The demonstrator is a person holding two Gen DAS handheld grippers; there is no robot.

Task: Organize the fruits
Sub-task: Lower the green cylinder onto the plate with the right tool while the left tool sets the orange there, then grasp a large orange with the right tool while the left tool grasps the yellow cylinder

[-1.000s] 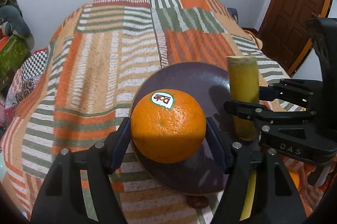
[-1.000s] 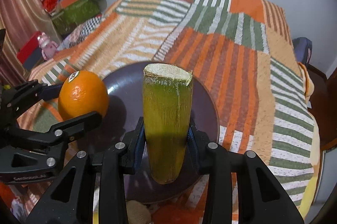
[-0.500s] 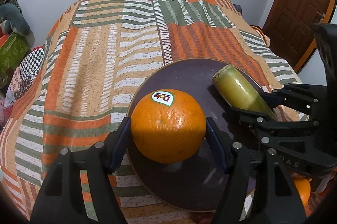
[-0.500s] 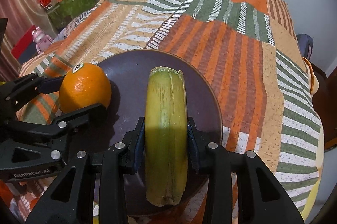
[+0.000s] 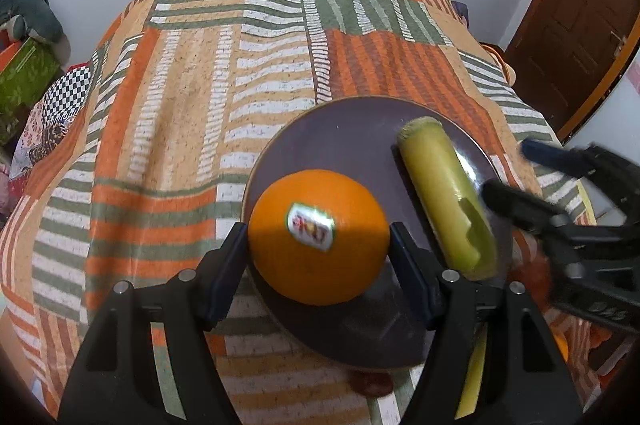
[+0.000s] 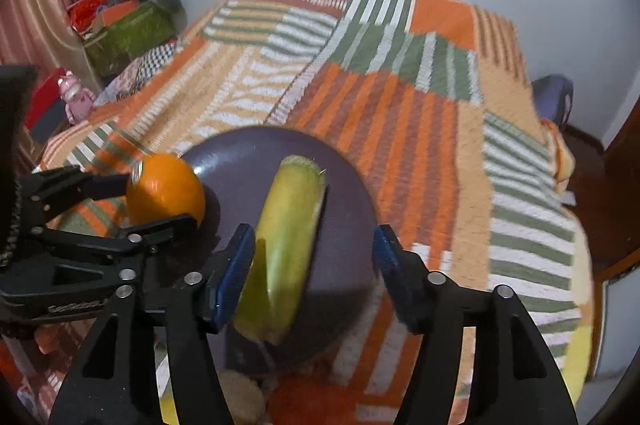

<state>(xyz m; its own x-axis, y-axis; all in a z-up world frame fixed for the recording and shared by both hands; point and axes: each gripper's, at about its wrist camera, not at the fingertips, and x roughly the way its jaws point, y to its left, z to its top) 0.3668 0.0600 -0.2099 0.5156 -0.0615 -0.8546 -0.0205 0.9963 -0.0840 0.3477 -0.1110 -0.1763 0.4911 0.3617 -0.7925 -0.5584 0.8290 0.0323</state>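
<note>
A dark purple plate (image 5: 352,129) (image 6: 240,153) lies on the striped bedspread. My left gripper (image 5: 318,245) is shut on an orange (image 5: 318,241) with a sticker, held over the plate's near left edge; the orange also shows in the right wrist view (image 6: 166,191). A yellow-green cut stalk piece (image 5: 444,197) (image 6: 286,237) lies on the plate. My right gripper (image 6: 314,261) is open around its near end, jaws wide apart, the left pad close to it.
The patchwork bedspread (image 5: 192,97) covers the bed. Other fruit, a brown one (image 6: 242,401) and an orange-red one (image 6: 316,405), lie by the plate's near edge. A wooden door (image 5: 576,9) stands at right; boxes and clutter (image 6: 120,25) at left.
The stalk piece went from upright in the right gripper to lying on the plate, and the right gripper opened. The left gripper still holds the orange.
</note>
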